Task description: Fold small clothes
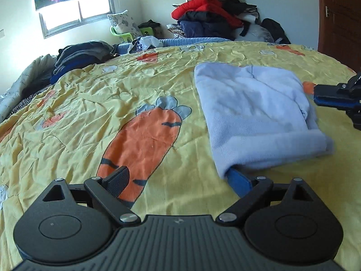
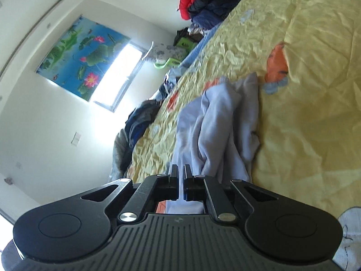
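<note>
Left wrist view: left gripper [image 1: 178,178] wide, one finger under garment [image 1: 252,113] hem; right gripper [image 2: 181,171] nearly closed, empty; bare quilt [image 1: 101,103] left.

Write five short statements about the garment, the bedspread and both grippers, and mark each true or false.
1. The garment is light blue. True.
2. The left gripper is shut. False: it is open, with one finger tucked under the garment's near corner.
3. The bedspread is yellow with carrot prints. True.
4. The right gripper is wide open. False: its fingers stand almost together.
5. The garment hangs from the window. False: it lies on the bedspread.
</note>
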{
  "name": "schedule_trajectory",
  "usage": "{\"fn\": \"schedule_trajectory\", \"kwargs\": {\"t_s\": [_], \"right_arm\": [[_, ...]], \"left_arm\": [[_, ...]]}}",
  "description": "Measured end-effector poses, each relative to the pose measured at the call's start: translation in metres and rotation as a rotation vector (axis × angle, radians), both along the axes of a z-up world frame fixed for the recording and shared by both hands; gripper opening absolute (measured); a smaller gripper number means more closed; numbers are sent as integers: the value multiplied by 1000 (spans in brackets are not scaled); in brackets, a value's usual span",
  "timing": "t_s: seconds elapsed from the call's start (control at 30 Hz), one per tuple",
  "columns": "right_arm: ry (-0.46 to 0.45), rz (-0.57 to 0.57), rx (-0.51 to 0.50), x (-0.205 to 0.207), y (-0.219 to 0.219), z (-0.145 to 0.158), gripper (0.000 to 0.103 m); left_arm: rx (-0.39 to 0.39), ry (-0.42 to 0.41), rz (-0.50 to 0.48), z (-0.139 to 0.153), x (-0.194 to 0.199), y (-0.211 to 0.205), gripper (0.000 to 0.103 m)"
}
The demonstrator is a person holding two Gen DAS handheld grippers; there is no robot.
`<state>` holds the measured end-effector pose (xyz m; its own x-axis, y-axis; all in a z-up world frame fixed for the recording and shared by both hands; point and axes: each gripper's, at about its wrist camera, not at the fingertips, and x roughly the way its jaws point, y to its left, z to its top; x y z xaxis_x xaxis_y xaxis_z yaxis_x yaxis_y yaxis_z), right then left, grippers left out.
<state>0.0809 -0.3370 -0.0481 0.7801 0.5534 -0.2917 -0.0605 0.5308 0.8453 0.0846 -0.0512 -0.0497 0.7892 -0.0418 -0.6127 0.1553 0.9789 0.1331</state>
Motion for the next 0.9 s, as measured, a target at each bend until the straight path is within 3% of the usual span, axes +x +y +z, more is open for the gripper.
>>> {"fn": "schedule_trajectory", "kwargs": {"t_s": [0.03, 0.13, 0.2, 0.5, 0.53, 0.63, 0.8, 0.9], "right_arm": [[10, -16, -27, -3, 1, -1, 18], [23, -31, -32, -9, 1, -7, 56], [32, -28, -25, -10, 1, -10, 58], [70, 14, -42, 22, 20, -26, 54], [63, 23, -44, 26, 23, -26, 49], [67, 27, -118, 31, 29, -23, 14], [-39, 21, -281, 16, 28, 10, 12], [-40, 14, -352, 15, 22, 17, 12]], "left_arm": [[4, -4, -8, 0, -1, -1, 95], [9, -2, -31, 0, 0, -6, 95], [11, -4, -39, -1, 0, -9, 95], [31, -21, -42, -1, 4, -16, 95], [27, -25, -39, 0, 5, -16, 95], [9, -23, -28, 2, 11, -14, 95], [-7, -30, -19, 4, 11, -11, 95], [5, -16, -33, 0, 10, -13, 95]]}}
